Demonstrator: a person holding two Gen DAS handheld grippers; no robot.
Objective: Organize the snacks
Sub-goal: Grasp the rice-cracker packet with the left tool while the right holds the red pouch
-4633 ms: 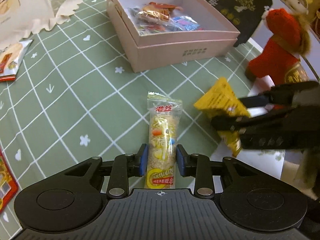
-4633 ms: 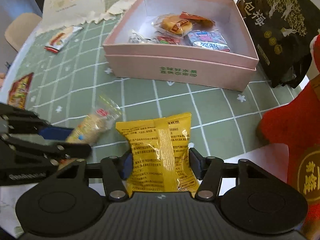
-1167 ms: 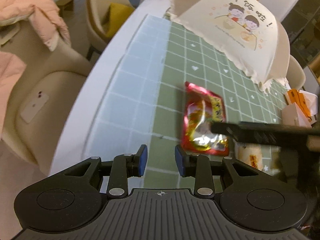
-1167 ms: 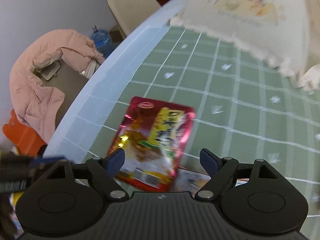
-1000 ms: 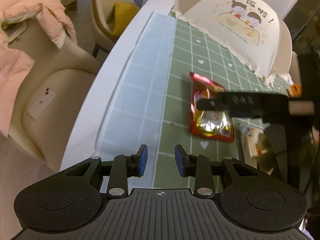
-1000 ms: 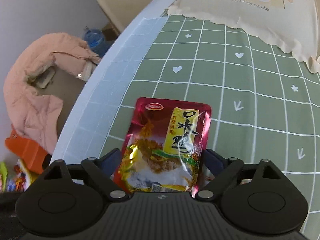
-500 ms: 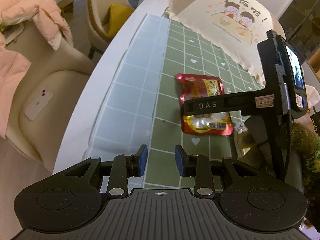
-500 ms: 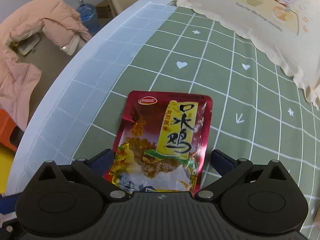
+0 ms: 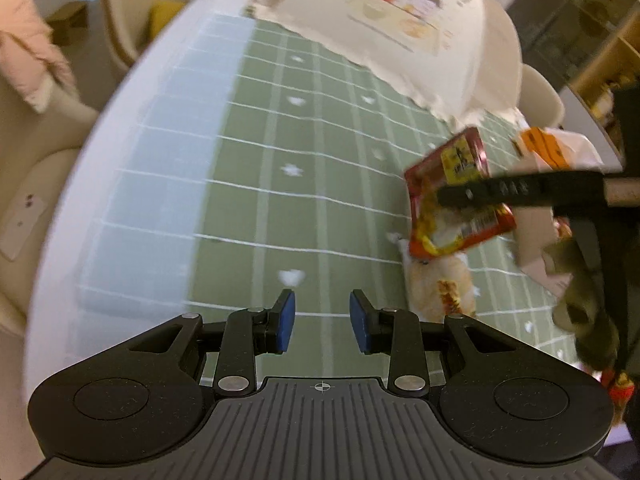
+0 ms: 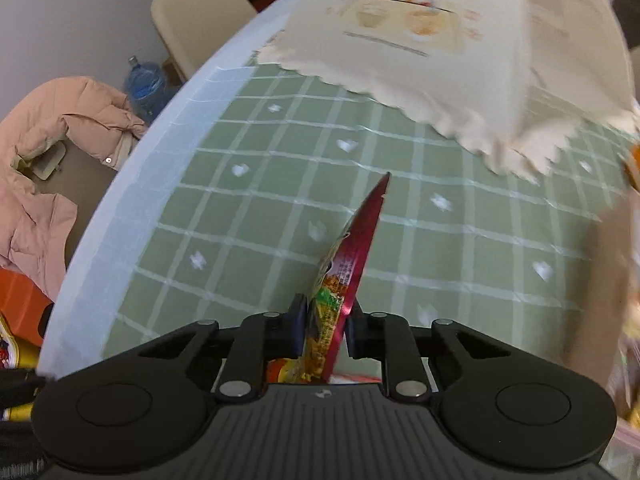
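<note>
A red foil snack packet (image 10: 356, 248) stands edge-on between the pads of my right gripper (image 10: 324, 328), which is shut on its lower end. In the left wrist view the same red packet (image 9: 460, 160) hangs above the green checked tablecloth (image 9: 280, 200) at the right, pinched by the right gripper (image 9: 448, 196). My left gripper (image 9: 322, 322) hovers over the cloth near the front, open, with nothing between its blue pads. A pale snack packet (image 9: 444, 288) lies on the cloth just below the lifted red one.
A cream food cover (image 10: 440, 40) with cartoon figures fills the far side of the table. The round table edge (image 10: 132, 168) runs along the left, with chairs and a pink jacket (image 10: 40, 152) beyond it. An orange-and-white box (image 9: 548, 148) sits at the far right.
The right gripper's jaws closed on the red packet, which lay flat on the cloth, and lifted it clear so it now stands edge-on. In the left wrist view it moved right.
</note>
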